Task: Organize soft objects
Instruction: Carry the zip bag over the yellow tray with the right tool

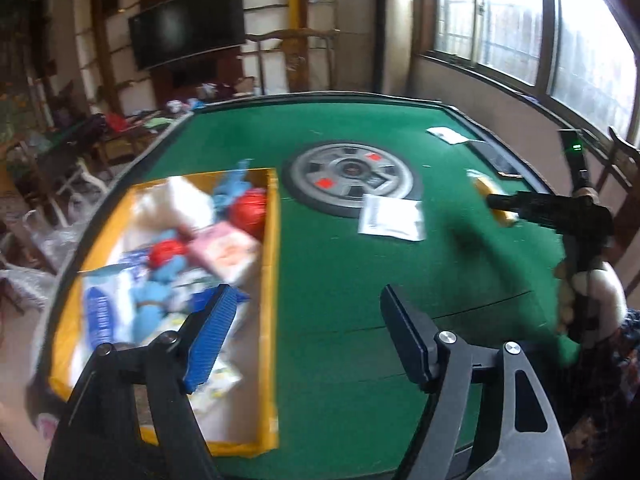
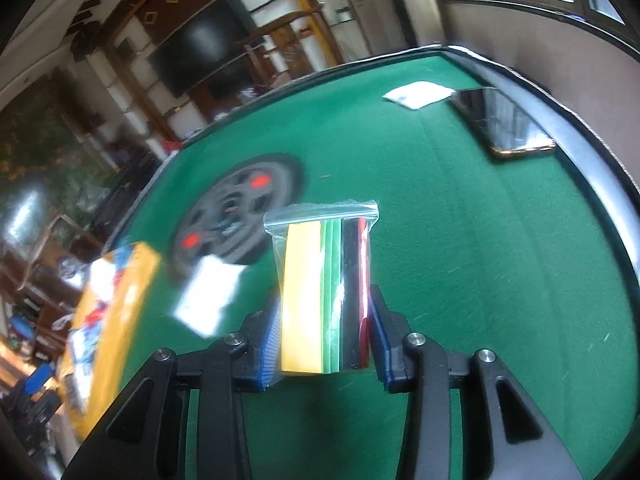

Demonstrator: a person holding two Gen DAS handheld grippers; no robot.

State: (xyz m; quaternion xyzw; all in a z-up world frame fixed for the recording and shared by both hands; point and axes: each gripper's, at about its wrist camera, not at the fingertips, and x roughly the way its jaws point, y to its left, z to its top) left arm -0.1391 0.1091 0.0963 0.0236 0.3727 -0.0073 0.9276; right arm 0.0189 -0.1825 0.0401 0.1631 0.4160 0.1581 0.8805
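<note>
My right gripper (image 2: 326, 332) is shut on a clear zip bag (image 2: 324, 280) of yellow, green, black and red strips, held above the green table. It shows far right in the left wrist view (image 1: 494, 204) with the yellow strip (image 1: 482, 190) in it. My left gripper (image 1: 304, 336) is open and empty, at the right edge of the yellow box (image 1: 272, 240). The box holds several soft things: red balls, blue toys, white and pink packs. A white packet (image 1: 390, 220) lies on the felt.
A round grey hub (image 1: 352, 178) sits in the middle of the green table (image 1: 360, 280). A phone (image 2: 504, 120) and another white packet (image 2: 418, 94) lie at the far right corner. The table has a raised dark rim (image 2: 592, 152).
</note>
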